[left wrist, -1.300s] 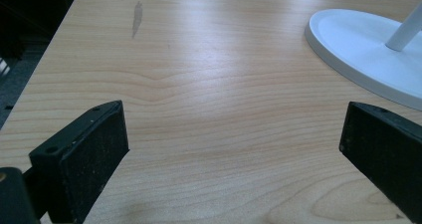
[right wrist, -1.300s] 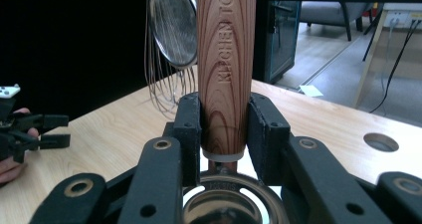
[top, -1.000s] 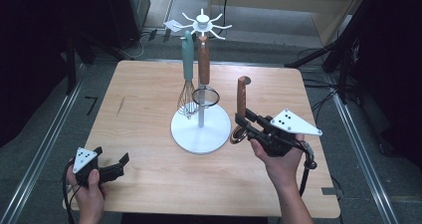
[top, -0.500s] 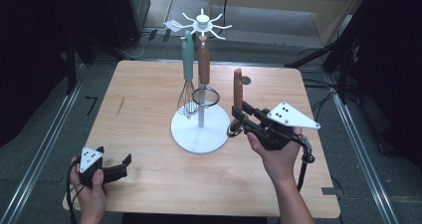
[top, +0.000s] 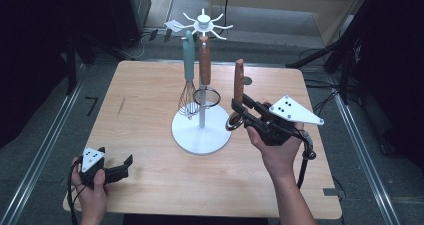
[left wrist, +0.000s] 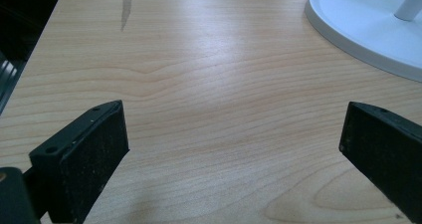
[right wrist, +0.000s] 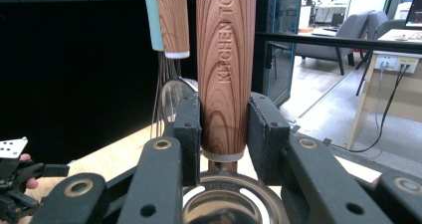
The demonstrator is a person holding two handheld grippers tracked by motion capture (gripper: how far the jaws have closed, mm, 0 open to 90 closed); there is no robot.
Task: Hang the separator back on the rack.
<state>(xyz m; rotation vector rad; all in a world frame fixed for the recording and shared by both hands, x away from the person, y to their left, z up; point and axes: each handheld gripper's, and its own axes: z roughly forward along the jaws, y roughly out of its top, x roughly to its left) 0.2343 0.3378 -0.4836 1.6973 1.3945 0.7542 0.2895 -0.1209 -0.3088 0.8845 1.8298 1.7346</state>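
Note:
A white utensil rack [top: 202, 135] stands mid-table, with a teal-handled whisk [top: 188, 60] and a brown-handled strainer [top: 204, 60] hanging from its top hooks. Just right of the rack, my right gripper [top: 241, 107] is shut on a wooden-handled utensil [top: 239, 82] and holds it upright, its round metal head [top: 233, 122] hanging below the jaws. The right gripper view shows that handle [right wrist: 226, 69] clamped between the pads, the metal head [right wrist: 234, 204] beneath. My left gripper [top: 120, 169] rests open at the table's front left; its pads [left wrist: 84, 152] have bare wood between them.
The rack's round white base [left wrist: 358, 20] lies ahead and to the right of the left gripper. The hanging whisk [right wrist: 152, 15] and strainer handle [right wrist: 173, 20] are close behind the held utensil. The wooden table [top: 150, 85] has dark floor and metal rails around it.
The right gripper has carried the utensil slightly left toward the rack and stood its handle more upright. The left gripper has shifted a little to the right along the front edge.

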